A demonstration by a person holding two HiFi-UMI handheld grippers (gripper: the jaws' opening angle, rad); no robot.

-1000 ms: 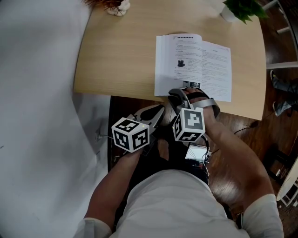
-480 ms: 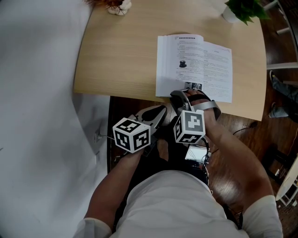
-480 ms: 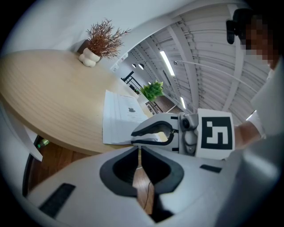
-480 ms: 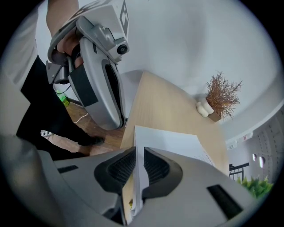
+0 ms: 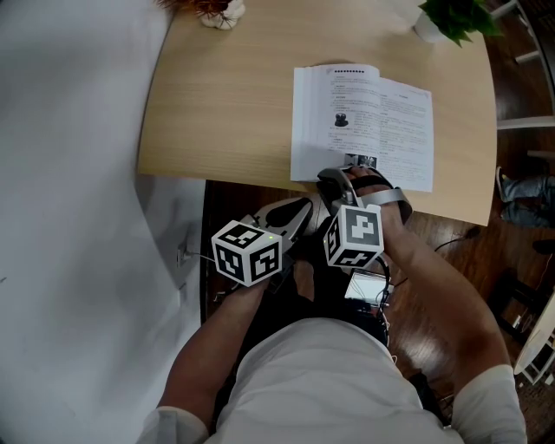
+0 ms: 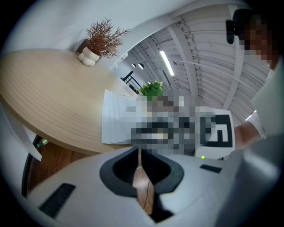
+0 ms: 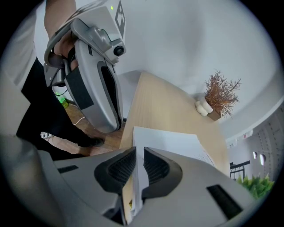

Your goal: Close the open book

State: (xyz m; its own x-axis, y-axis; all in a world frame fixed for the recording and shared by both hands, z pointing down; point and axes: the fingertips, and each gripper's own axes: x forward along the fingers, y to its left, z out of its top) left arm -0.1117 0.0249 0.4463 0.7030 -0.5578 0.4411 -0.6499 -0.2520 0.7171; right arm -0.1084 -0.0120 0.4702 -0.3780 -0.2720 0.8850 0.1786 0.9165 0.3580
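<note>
Pads of my right gripper (image 7: 138,165) pinch the near edge of some pages of the open book (image 5: 364,113), and white paper fills the slit between them. My left gripper (image 6: 140,175) has its jaws pressed together on nothing and hangs just off the near edge of the table (image 5: 225,104), close beside the right one. The book lies open, print up, toward the table's right side, with a green plant (image 5: 451,17) beyond it.
</note>
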